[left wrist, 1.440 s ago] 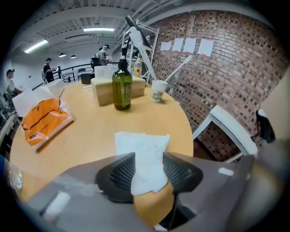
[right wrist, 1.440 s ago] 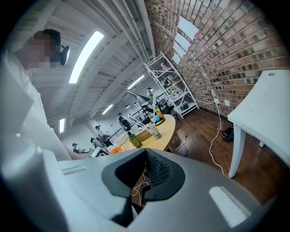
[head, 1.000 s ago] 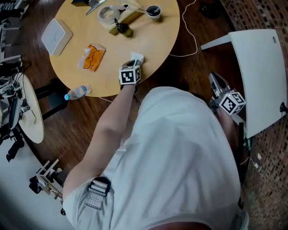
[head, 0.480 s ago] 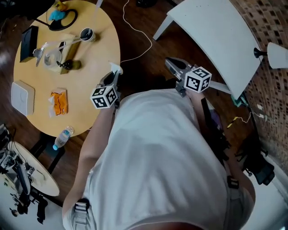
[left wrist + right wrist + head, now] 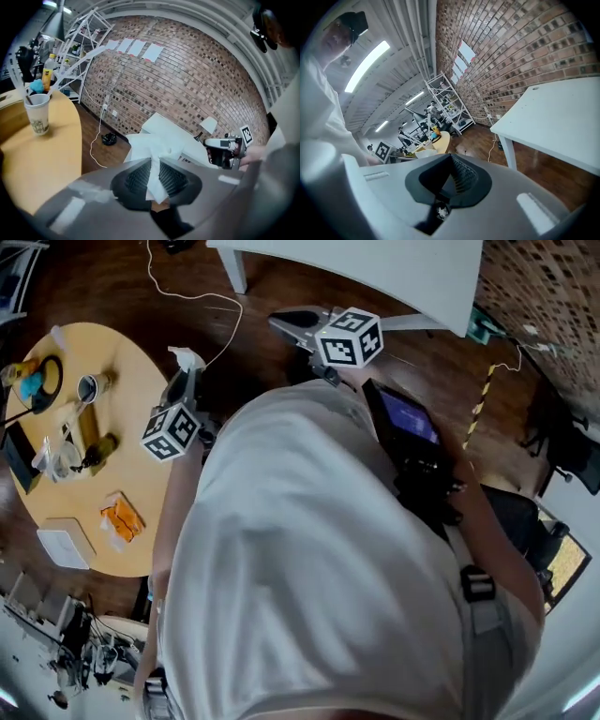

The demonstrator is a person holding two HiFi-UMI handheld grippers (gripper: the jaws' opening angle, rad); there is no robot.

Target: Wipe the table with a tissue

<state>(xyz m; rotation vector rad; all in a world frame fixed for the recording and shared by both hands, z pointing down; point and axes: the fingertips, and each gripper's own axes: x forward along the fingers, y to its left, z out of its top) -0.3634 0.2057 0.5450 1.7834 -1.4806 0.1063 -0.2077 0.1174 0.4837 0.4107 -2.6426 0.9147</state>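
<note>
A crumpled white tissue (image 5: 154, 145) is pinched between the jaws of my left gripper (image 5: 154, 162), bulging out above the tips. In the head view that left gripper (image 5: 184, 374) is raised beside the rim of the round yellow table (image 5: 141, 418), with the tissue (image 5: 185, 357) over the dark floor. My right gripper (image 5: 284, 322) points toward the white table (image 5: 375, 263) at the top, and its jaws meet with nothing between them. In the right gripper view the right gripper (image 5: 450, 161) faces the white table (image 5: 553, 117).
On the round table lie an orange packet (image 5: 122, 518), a white box (image 5: 66, 545), a paper cup (image 5: 89, 387) and several small items. A white cable (image 5: 202, 296) trails over the wooden floor. A brick wall (image 5: 187, 79) and metal shelves (image 5: 79, 42) stand behind.
The person has turned away from the round table toward the white table. My left gripper has lifted off the table top with the tissue. My right gripper has swung toward the white table.
</note>
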